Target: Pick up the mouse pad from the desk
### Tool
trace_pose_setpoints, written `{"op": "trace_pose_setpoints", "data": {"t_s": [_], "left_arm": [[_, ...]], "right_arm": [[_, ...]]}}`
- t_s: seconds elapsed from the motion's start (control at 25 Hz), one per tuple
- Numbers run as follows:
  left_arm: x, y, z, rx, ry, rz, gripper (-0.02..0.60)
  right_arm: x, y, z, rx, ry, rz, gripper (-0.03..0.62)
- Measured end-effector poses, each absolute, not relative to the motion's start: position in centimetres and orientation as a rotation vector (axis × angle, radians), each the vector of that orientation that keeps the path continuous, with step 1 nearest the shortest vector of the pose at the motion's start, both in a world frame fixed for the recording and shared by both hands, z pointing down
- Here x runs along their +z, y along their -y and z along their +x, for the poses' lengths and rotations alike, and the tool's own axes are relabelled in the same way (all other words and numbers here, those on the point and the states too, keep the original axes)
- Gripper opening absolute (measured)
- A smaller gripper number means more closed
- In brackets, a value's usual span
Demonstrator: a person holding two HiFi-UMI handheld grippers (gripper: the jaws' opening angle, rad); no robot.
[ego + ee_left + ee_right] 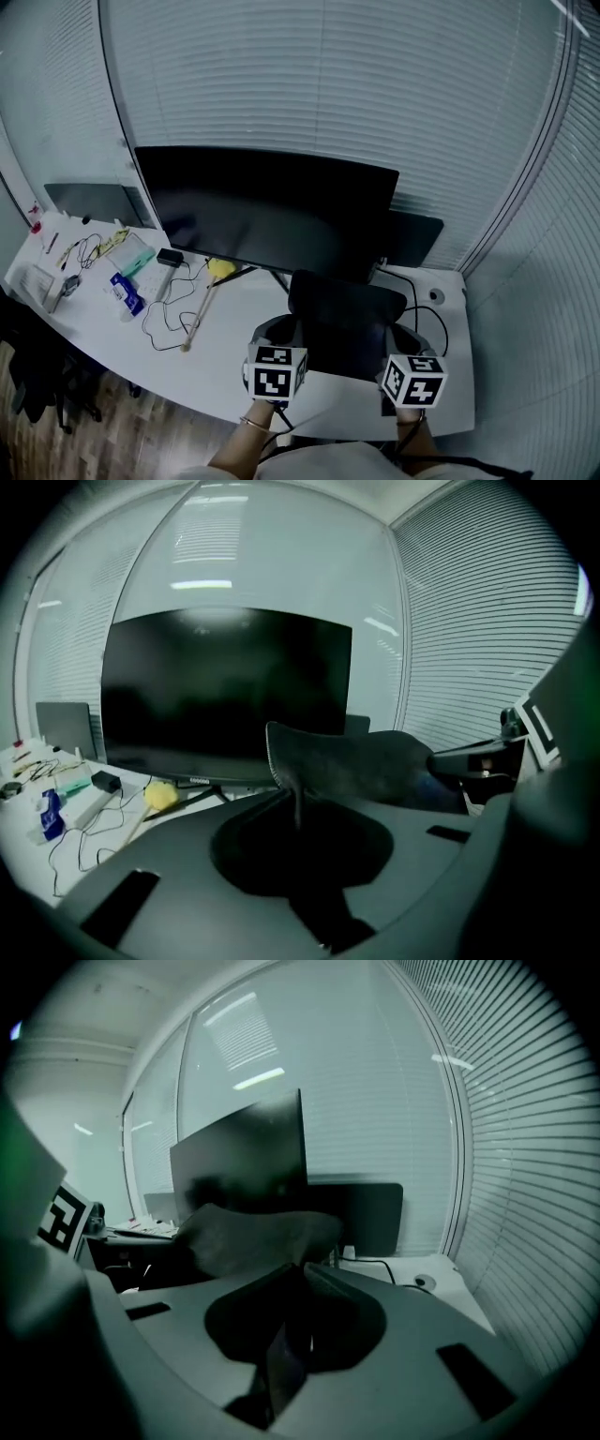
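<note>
Your left claw (pixel 296 801) and right claw (pixel 302 1277) are each pinched shut on a near corner of the dark mouse pad (pixel 347 317), which hangs just above the white surface (pixel 220 361) in front of the monitor (pixel 272 211). The pad bows and curls between your two grips, so judge it light, thin and floppy, with a fabric face that is likely slick. Grip deep at both corners, spread apart, so it stays taut.
</note>
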State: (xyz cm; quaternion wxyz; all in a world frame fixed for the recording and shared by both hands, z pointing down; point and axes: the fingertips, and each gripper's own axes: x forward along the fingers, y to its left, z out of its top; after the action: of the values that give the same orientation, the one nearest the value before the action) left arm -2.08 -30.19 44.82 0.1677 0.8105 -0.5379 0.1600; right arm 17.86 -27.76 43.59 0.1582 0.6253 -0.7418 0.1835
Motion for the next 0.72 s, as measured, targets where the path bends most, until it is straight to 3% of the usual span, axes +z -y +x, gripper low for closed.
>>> {"op": "trace_pose_setpoints", "data": {"t_s": [0.28,0.72], "left_arm": [[40.0,31.4,-1.3,0.370,1.590,2.407,0.051],[39.1,31.4,-0.7,0.368,1.605,2.426,0.051]], "right_arm": [[39.2,28.9,18.6,0.404,2.182,1.841,0.057],[38.6,29.0,19.3,0.405,2.192,1.858,0.057]]}}
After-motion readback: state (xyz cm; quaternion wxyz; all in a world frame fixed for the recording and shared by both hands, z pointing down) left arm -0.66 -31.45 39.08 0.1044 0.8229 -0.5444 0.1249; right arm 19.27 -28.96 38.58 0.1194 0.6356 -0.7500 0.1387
